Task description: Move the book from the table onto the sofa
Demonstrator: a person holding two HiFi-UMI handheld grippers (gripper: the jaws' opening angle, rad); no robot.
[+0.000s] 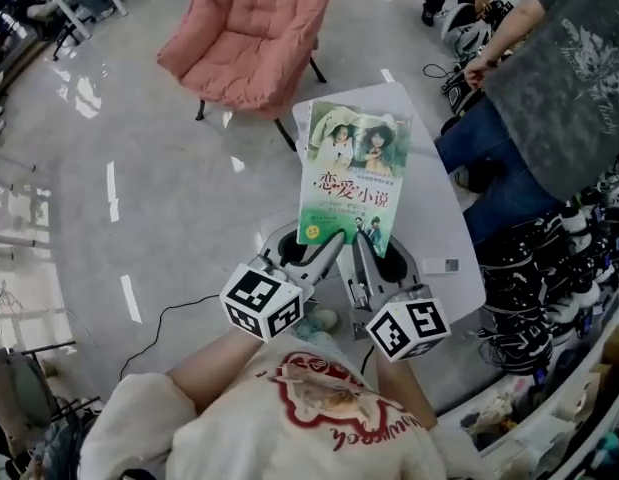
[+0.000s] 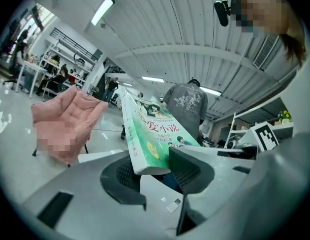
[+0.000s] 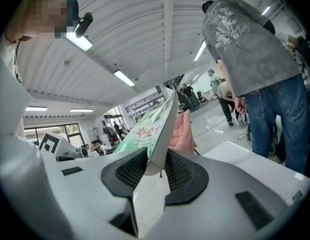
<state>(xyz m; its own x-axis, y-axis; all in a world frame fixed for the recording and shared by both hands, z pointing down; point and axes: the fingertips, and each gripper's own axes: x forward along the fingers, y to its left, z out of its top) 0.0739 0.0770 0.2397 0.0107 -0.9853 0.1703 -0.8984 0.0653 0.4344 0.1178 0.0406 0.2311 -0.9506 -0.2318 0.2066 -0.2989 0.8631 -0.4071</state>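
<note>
Book [image 1: 354,178] in the air above the white table [image 1: 444,218], centre of head view, cover up, tilted. Pinched at its near short edge by both tools, side by side: left gripper [image 1: 332,246] toward the spine side, right gripper [image 1: 361,253] just beside it. Left gripper view: jaws closed on the book, one pad on the cover, the other beneath, spine facing the camera. Right gripper view: same state, jaws clamped across the book's thickness. Long axis running straight away from the jaws, up the frame; far short edge free, unsupported.

Sofa [image 1: 251,33] at upper left of head view, past the table's far end, well apart from the book, floor [image 1: 139,198] between. Left gripper on the sofa's side, so the nearer of the two.

Judged: carry phase, placing not yet begun. Likely calls for a swing toward upper left with both grips kept matched. One-end hold, so risk of droop or twist with either side leading. Bystander [image 1: 559,88] at upper right, off the likely path.
</note>
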